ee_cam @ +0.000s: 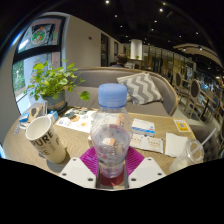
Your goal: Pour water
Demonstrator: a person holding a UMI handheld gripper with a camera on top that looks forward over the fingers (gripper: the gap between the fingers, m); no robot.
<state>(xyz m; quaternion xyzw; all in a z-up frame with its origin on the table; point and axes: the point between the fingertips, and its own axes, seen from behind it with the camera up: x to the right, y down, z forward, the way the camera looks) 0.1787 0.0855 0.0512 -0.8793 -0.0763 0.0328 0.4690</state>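
- Two pink-padded fingers of your gripper (111, 172) are clamping a clear plastic water bottle (111, 128) low on its body, above the wooden table (70, 148).
- It is looking ribbed, thin-walled and probably slippery and crushable; the blue cap (112, 95) is sitting on.
- A white mug (45, 138) is waiting nearby, ahead on one side.

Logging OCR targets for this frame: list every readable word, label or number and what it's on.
"URE": large dark letters on the white mug, partly cut off, left of the bottle standing between the fingers of the gripper.
Booklets on the table: print too small to read.
Wall picture: nothing readable.
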